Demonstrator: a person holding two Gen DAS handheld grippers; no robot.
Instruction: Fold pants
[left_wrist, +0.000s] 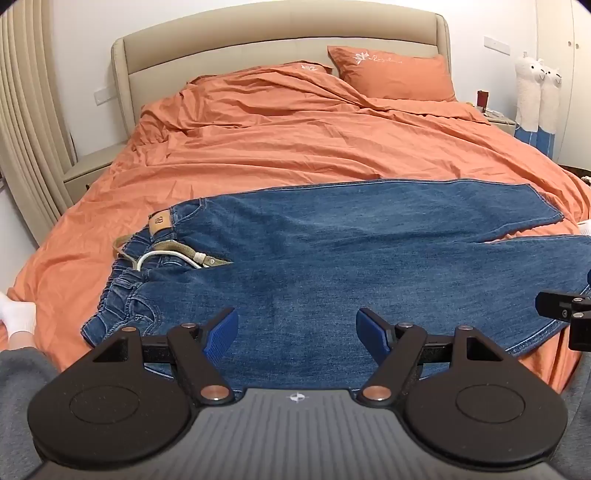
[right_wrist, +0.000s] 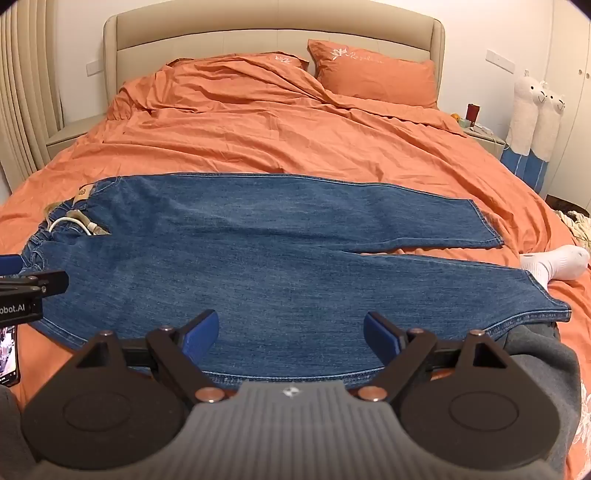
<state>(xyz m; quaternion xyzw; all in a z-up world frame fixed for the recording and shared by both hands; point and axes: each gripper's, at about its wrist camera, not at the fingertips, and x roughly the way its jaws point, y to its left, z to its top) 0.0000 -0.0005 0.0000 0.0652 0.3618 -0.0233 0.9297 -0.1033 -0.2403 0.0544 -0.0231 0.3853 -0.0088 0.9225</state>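
Orange duvet covers the bed w/ a beige headboard behind, pillow far right.

Left wrist view: jeans lie flat across the near half of the bed, waistband to the left, legs running right. Left claw hovers over the near edge of the denim, fingers spread wide, nothing pinched. A white cord and a woven belt poke out at the waist. Risk: if the left claw bites at the bunched elastic waist it prob catches only one layer, or snags the cord, so the fold drags crooked. Right claw's tip shows at the right edge; can't judge its fingers from here.

Right wrist view: same jeans, the two legs split in a V toward the right, far leg hem well apart from near leg hem. Right claw also spread, empty, above the near leg's edge. A socked foot sits just beside the near hem, and a grey-clad knee seems to overlap that hem. Risk: lifting the near leg while the knee pins it would tug the whole garment and wrinkle it. Also the duvet is soft and creased, so a low pinch may grab bedding along w/ denim. Phone lies near left, close to the denim's edge; a swept fold could knock it.
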